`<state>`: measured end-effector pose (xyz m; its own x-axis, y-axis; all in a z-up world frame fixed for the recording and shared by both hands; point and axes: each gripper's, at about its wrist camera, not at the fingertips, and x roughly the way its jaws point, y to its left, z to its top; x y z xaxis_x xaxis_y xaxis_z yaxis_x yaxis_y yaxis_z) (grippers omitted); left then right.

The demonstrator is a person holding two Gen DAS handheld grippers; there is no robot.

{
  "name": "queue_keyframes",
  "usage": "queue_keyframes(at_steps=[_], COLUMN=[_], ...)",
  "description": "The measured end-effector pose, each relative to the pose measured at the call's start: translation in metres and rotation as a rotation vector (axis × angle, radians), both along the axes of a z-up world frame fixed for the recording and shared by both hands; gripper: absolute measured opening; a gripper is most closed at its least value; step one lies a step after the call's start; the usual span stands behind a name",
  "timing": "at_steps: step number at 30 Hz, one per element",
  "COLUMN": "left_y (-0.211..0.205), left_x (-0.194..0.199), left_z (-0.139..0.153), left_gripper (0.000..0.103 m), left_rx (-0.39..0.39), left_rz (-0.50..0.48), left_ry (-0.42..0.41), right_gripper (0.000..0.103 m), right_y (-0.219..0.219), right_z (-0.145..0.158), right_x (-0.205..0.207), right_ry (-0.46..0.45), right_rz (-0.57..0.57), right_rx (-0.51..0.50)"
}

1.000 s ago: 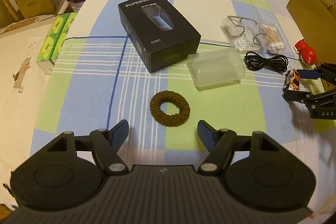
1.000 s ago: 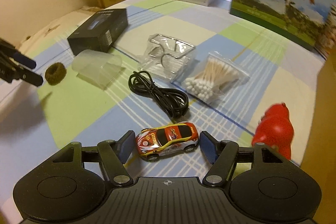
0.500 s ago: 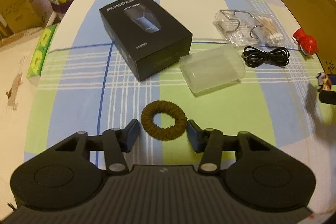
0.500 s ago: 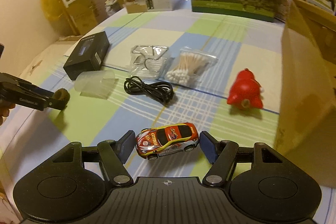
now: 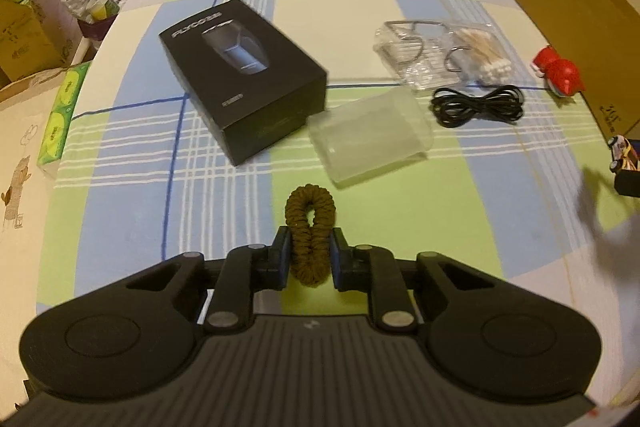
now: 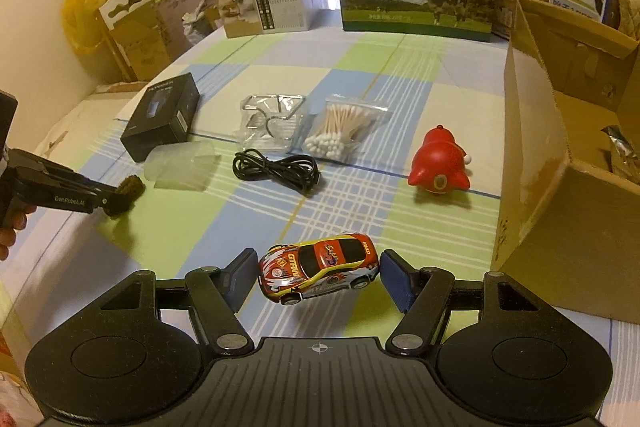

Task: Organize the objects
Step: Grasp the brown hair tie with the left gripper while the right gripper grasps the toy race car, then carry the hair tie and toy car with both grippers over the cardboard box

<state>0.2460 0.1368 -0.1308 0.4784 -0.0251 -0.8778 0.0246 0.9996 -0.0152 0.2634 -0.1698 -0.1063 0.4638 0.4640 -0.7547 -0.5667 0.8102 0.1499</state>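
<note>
At the far left, the left tool (image 5: 308, 255) is clamped on a brown hair tie (image 5: 310, 227), squeezing the ring into a narrow loop between its pads, low over the checked cloth on the desk (image 5: 132, 211). Beyond it lies a black shaver box (image 5: 244, 75), with a clear plastic case (image 5: 370, 139) just beside its right corner. Further right come a coiled black cable (image 6: 276, 169), a wire rack in clear wrap (image 6: 272, 119) and a bag of cotton swabs (image 6: 344, 131) — then a red toy figure (image 6: 438, 167). The right tool (image 6: 318, 281) holds a toy car (image 6: 318, 267) lengthwise between its pads, lifted clear of the cloth. At the far right stands an open cardboard box (image 6: 536, 163).
</note>
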Motion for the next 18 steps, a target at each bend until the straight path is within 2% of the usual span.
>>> queue_keyframes(at_steps=[9, 18], left_y=[-0.036, -0.1], left_x=[-0.009, -0.003], left_z=[0.03, 0.067], left_gripper=[0.016, 0.016], left_rx=[-0.047, -0.097], left_rz=[-0.06, -0.179], left_ry=[-0.046, -0.117], right_gripper=[0.064, 0.064], right_y=[-0.013, -0.052], right_z=[0.022, 0.053], right_x=[-0.014, -0.025], right_ry=[-0.031, -0.074], right_rz=[-0.007, -0.061], right_rx=[0.032, 0.058])
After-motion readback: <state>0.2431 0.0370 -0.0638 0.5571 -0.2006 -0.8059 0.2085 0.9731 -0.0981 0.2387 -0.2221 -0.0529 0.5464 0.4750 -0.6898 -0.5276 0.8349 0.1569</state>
